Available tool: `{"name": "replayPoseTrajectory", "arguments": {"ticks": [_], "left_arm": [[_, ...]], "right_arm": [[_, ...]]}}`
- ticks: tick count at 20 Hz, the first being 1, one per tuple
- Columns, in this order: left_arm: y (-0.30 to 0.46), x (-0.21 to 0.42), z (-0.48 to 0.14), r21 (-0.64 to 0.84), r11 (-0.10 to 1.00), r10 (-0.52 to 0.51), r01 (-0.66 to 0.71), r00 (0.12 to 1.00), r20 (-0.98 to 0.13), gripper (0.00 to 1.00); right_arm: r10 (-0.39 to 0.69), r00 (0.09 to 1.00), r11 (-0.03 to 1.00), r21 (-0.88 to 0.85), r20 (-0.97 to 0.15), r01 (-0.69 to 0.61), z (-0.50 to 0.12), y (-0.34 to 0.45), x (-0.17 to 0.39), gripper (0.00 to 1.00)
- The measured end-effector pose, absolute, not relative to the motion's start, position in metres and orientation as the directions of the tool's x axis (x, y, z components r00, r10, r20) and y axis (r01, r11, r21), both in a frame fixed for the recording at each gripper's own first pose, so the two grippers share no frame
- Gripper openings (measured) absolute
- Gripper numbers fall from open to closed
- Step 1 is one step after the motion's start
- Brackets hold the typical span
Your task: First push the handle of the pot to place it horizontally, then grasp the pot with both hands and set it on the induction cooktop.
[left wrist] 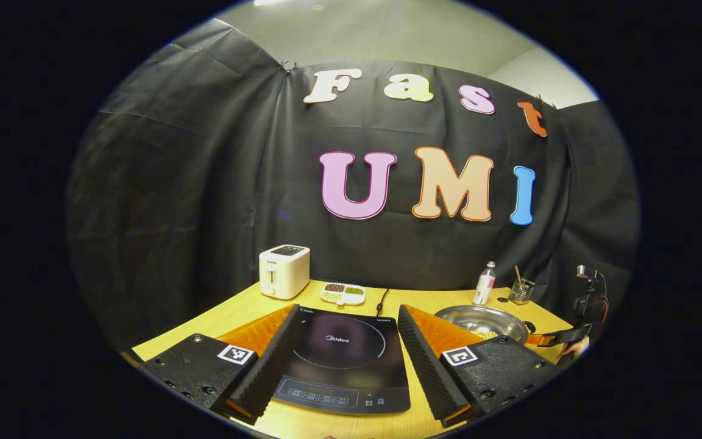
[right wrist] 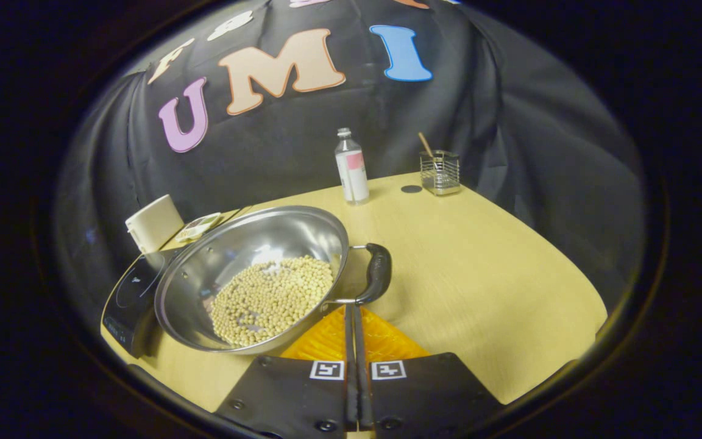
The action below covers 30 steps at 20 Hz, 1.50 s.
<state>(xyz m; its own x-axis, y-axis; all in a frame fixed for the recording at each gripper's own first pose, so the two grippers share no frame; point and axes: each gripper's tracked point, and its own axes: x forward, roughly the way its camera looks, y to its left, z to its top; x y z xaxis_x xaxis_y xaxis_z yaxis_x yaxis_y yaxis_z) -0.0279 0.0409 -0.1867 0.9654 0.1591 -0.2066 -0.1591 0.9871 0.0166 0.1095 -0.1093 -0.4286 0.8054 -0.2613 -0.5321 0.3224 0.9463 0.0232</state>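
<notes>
Left gripper view: left gripper [left wrist: 337,356] has its fingers spread wide, nothing between the pads, hovering over the cooktop [left wrist: 339,361], which lies flat on the surface [left wrist: 424,302] between the two fingers. Pot [left wrist: 481,322] sits at 3 o'clock of the cooktop, just beside it, beans visible inside. Right gripper [left wrist: 561,336] shows at the pot's 3 o'clock side, fingers pointing at the pot. Toaster [left wrist: 284,271] at 11 o'clock of the cooktop, small dish [left wrist: 343,293] at 12, bottle [left wrist: 484,283] and holder [left wrist: 521,291] behind the pot.

Right gripper view: right gripper [right wrist: 354,317] fingers pressed together, no gap, gripping nothing. Fingertips sit right at the lower end of the pot's black handle [right wrist: 377,273]; contact can't be confirmed. Pot [right wrist: 253,277] holds beans [right wrist: 272,299], rim overlapping the cooktop [right wrist: 134,292] at 9 o'clock. Bottle [right wrist: 351,167] at 12 o'clock of the pot, holder [right wrist: 440,172] at 1 o'clock, toaster [right wrist: 154,223] at 10 o'clock.
</notes>
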Motion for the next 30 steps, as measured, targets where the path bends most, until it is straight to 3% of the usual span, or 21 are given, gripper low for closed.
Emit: {"name": "replayPoseTrajectory", "arguments": {"ticks": [1,2,7,8,10,12,15,16,18,19,22,23,30], "left_arm": [[0.04,-0.027,-0.188,0.017,0.987,0.159,-0.159,0.964,-0.211,0.93],[0.039,-0.026,-0.19,0.017,0.987,0.158,-0.159,0.964,-0.215,1.0],[0.035,-0.023,-0.191,0.015,0.988,0.153,-0.153,0.964,-0.219,0.97],[0.033,-0.022,-0.191,0.016,0.988,0.152,-0.152,0.964,-0.219,0.92],[0.032,-0.02,-0.193,0.021,0.989,0.15,-0.149,0.963,-0.223,0.96],[0.026,-0.017,-0.193,0.007,0.991,0.135,-0.137,0.965,-0.224,0.93],[0.017,-0.004,-0.197,-0.013,0.995,0.089,-0.095,0.967,-0.238,1.0],[0.015,0.002,-0.201,-0.01,0.997,0.074,-0.079,0.966,-0.248,0.96],[0.005,0.015,-0.209,-0.014,0.999,0.023,-0.028,0.959,-0.283,0.96],[-0.004,0.025,-0.217,-0.031,0.999,-0.018,0.009,0.951,-0.308,0.96],[-0.028,0.049,-0.242,-0.098,0.99,-0.137,0.106,0.904,-0.405,0.96],[-0.033,0.058,-0.252,-0.114,0.986,-0.16,0.122,0.885,-0.438,0.96],[-0.062,0.104,-0.324,-0.203,0.963,-0.268,0.177,0.697,-0.665,0.96]], "right_arm": [[-0.264,0.805,0.946,0.019,-0.532,0.323,-0.428,-0.111,0.112,0.02],[-0.266,0.804,0.946,0.016,-0.532,0.323,-0.428,-0.112,0.113,0.02],[-0.264,0.807,0.946,0.019,-0.529,0.323,-0.428,-0.117,0.12,0.02],[-0.264,0.808,0.947,0.017,-0.527,0.321,-0.428,-0.118,0.121,0.02],[-0.262,0.806,0.948,0.014,-0.53,0.318,-0.429,-0.119,0.121,0.02],[-0.244,0.809,0.953,0.023,-0.534,0.303,-0.429,-0.118,0.12,0.0],[-0.266,0.804,0.951,-0.007,-0.531,0.31,-0.421,-0.135,0.111,0.3],[-0.271,0.805,0.95,-0.01,-0.528,0.313,-0.419,-0.142,0.108,0.31],[-0.277,0.81,0.946,-0.001,-0.517,0.323,-0.404,-0.153,0.103,0.51],[-0.272,0.815,0.947,0.007,-0.511,0.321,-0.397,-0.157,0.103,0.65],[-0.217,0.841,0.957,0.06,-0.496,0.283,-0.372,-0.157,0.106,0.86],[-0.187,0.848,0.96,0.09,-0.496,0.265,-0.364,-0.154,0.111,0.91],[-0.042,0.834,0.908,0.327,-0.55,0.262,-0.35,-0.152,0.151,0.94]]}}
